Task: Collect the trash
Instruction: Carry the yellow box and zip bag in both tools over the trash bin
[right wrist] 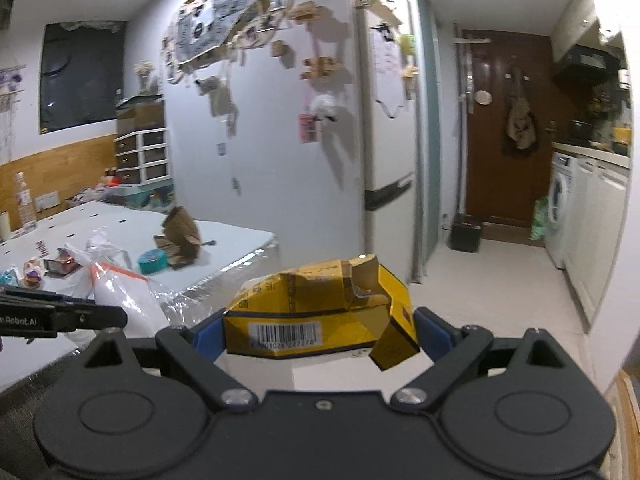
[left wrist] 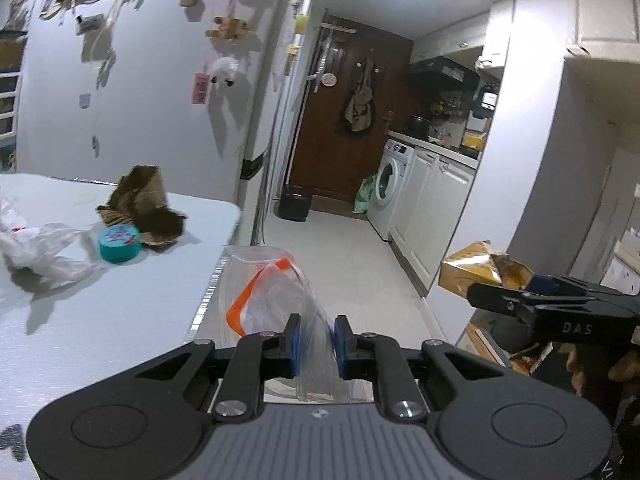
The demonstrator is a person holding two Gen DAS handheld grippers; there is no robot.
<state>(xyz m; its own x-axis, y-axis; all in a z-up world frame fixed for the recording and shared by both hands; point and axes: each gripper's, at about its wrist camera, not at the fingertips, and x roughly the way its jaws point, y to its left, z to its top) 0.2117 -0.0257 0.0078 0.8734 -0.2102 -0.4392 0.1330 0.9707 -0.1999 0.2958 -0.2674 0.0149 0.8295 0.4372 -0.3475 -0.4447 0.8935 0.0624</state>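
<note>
Carrying trash off the surface: left tool pinches a clear plastic bag — crumpled paper ahead-left. Right tool clamps a yellow carton — next, likely the dark bin far ahead.

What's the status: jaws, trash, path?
Left gripper shut on clear bag. Right gripper shut on yellow carton. Black bin by door; floor open.
</note>
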